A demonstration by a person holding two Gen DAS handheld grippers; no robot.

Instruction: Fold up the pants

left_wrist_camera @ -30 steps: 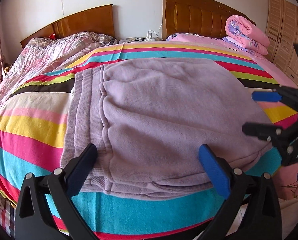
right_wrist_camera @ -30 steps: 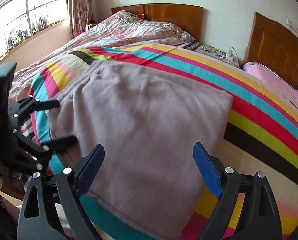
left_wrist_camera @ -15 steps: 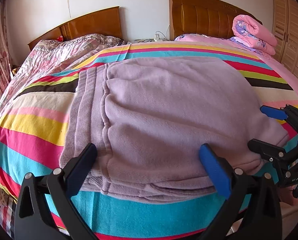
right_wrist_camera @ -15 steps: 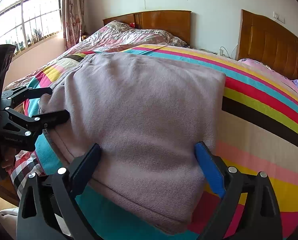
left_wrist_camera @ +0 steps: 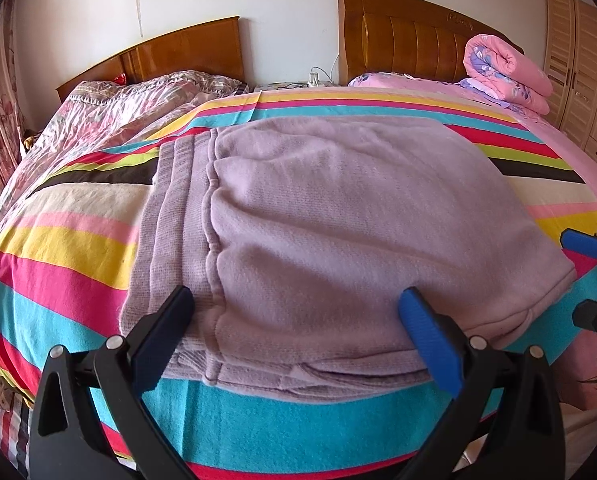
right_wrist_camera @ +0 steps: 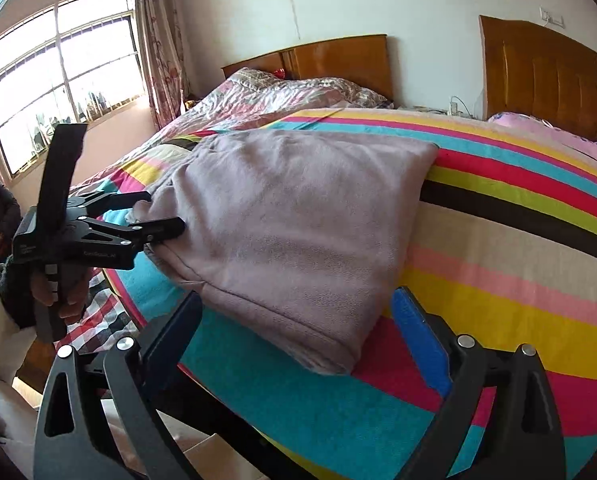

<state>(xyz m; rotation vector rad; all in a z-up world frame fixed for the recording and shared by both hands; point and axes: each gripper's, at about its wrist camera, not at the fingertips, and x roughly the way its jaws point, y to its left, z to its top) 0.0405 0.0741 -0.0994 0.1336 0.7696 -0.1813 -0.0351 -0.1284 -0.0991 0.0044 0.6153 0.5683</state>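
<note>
Left wrist view: my left gripper (left_wrist_camera: 294, 326) has its fingers spread wide and empty, straddling the near edge of the pants (left_wrist_camera: 338, 232), which lie folded on the striped bed cover (left_wrist_camera: 58, 248). The waistband (left_wrist_camera: 170, 208) sits to the left and the fold edge to the right, so the long axis runs left to right across me. To grip well, I judge I should slide in low and catch every layer.

Right wrist view: my right gripper (right_wrist_camera: 294, 320) is parted too, holding nothing, at the pants' near right corner. The left one's tips look to touch the cloth.
</note>
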